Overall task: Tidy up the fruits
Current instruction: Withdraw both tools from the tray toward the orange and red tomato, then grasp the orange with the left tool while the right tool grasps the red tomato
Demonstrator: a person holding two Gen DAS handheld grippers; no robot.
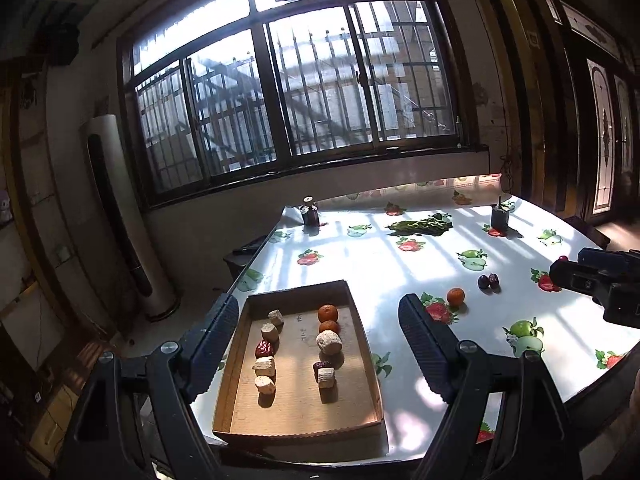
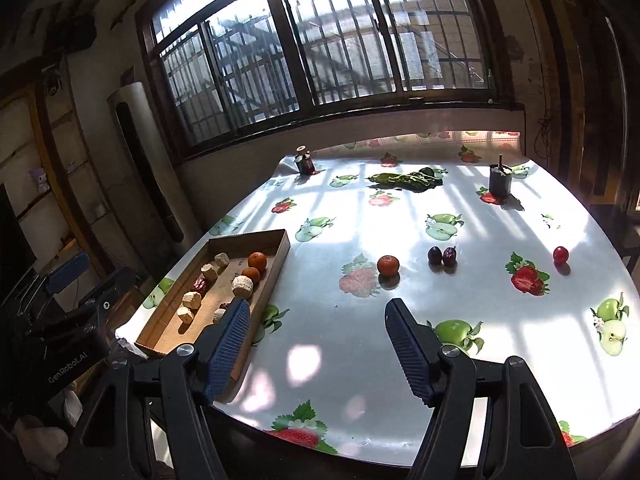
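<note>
A shallow cardboard tray [image 1: 292, 404] sits at the table's near left corner. It holds two oranges [image 1: 328, 314], several beige chunks [image 1: 329, 342] and red dates [image 1: 264, 348], set in two rows. My left gripper [image 1: 319, 301] hovers open above the tray with nothing between its fingers. Out on the table lie a loose orange [image 2: 388, 265], a dark plum [image 2: 435, 255] beside a dark red date [image 2: 449, 256], and a red plum [image 2: 561, 254]. My right gripper [image 2: 317, 305] is open and empty over the near table, short of the loose orange, with the tray [image 2: 280, 264] to its left.
The round table [image 2: 360, 360] has a glossy fruit-print cloth. At its far side stand a dark jar [image 2: 305, 163], leafy greens [image 2: 404, 180] and a dark cup with a stick [image 2: 500, 184]. A barred window fills the back wall. A tall white fan [image 2: 140, 152] stands left.
</note>
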